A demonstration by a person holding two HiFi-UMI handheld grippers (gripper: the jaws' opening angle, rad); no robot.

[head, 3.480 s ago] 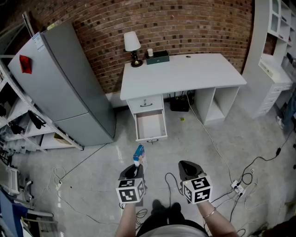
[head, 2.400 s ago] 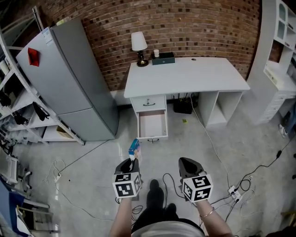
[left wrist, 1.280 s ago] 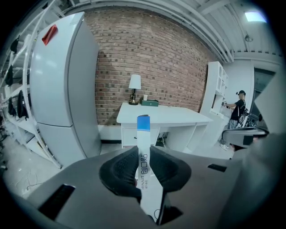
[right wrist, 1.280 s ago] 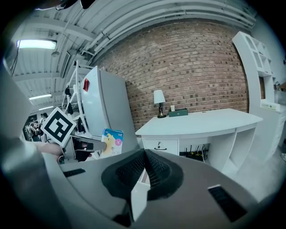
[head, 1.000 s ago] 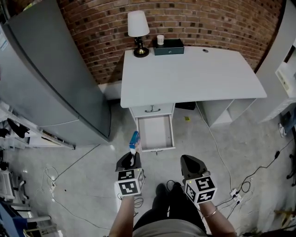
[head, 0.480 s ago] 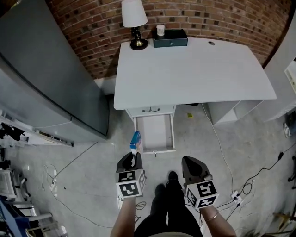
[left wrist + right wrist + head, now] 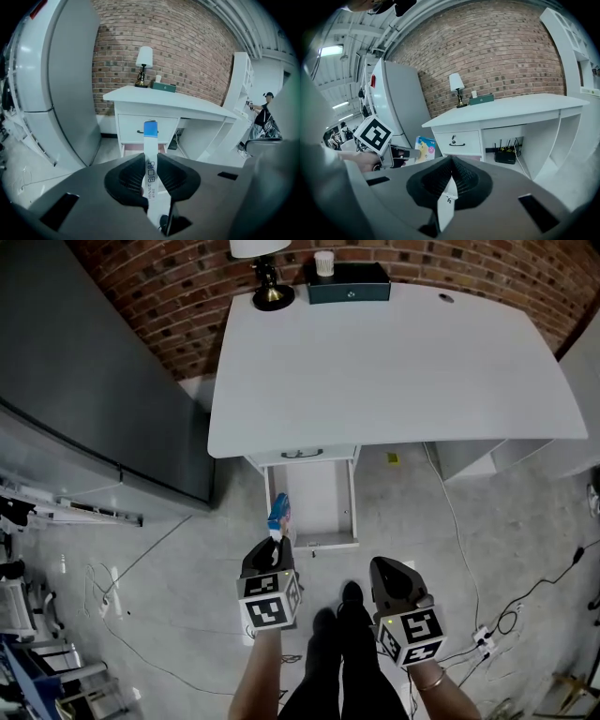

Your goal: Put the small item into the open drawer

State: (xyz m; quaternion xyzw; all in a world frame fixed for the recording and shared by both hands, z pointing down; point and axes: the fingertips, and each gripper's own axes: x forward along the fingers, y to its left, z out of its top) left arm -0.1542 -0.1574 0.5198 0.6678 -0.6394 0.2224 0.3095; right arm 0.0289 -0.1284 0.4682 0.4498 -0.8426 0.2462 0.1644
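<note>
1. The right gripper [image 7: 450,179] is nearest. Its jaws are pressed together with nothing between them, and it hangs idle above the floor, off the open drawer's front-right corner.
2. The left gripper [image 7: 150,174] is clamped on the lower end of the small packet [image 7: 278,514]. Its jaws stand only as far apart as the flat packet, held edge-on, is thick. The packet's blue-topped end sticks out past the gripper's tips toward the table.
3. In the head view the packet shows over the front-left corner of the open drawer [image 7: 323,498], held in the air. I cannot tell whether it is above the drawer's inside or still short of it.
4. My judgement of progress is that the pick-up and most of the carry are done. What remains is to bring the packet over the drawer's bare bottom, lower it and let go.
5. The open drawer is pulled out from under the near edge of the table [image 7: 394,362], at its left end, and looks empty. A closed drawer [image 7: 302,455] sits above it.
6. The far edge of the table carries a lamp [image 7: 268,294] at the far-left corner, then a cup [image 7: 324,262] and a dark box [image 7: 349,283].
7. The counts are one packet, two grippers, one open drawer, one closed drawer, one lamp, one cup and one box.
</note>
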